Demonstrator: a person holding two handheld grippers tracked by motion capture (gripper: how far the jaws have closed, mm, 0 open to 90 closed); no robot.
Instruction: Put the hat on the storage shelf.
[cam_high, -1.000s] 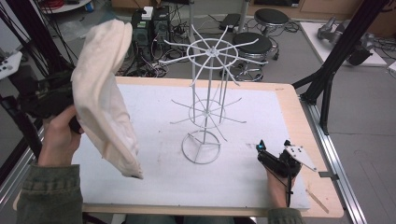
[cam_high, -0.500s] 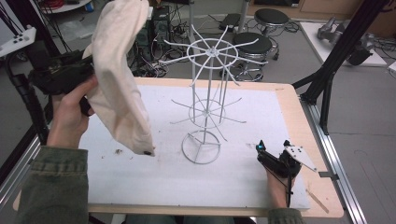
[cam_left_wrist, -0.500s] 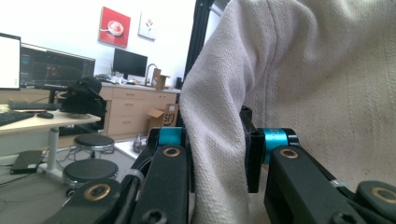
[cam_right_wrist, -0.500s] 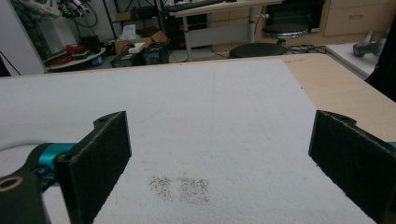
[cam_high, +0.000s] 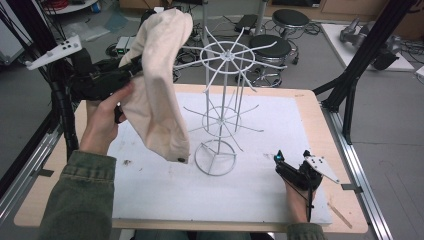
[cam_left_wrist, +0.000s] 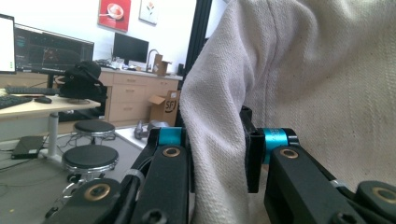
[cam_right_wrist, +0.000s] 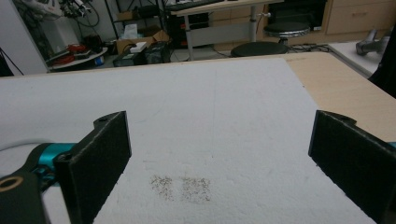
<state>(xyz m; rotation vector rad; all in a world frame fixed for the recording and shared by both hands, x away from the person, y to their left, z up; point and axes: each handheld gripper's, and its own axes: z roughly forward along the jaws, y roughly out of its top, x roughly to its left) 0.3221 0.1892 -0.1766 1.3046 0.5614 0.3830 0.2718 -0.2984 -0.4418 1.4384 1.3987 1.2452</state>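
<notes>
Table (cam_high: 320, 125), white mat on top: bare around the rack, a few dark specks.
Rack (cam_high: 220, 120), white wire, upright at mat centre: spokes empty, nothing hung yet.
Cloth (cam_high: 160, 95), cream, at 10 o'clock from the rack base: lifted off the mat, draped just beside the top ring, hanging left to do.
Left gripper (cam_left_wrist: 217, 154): clamped on a cloth fold.
Right gripper (cam_right_wrist: 219, 154): jaws wide apart, idle at 4 o'clock, resting low on the mat.
</notes>
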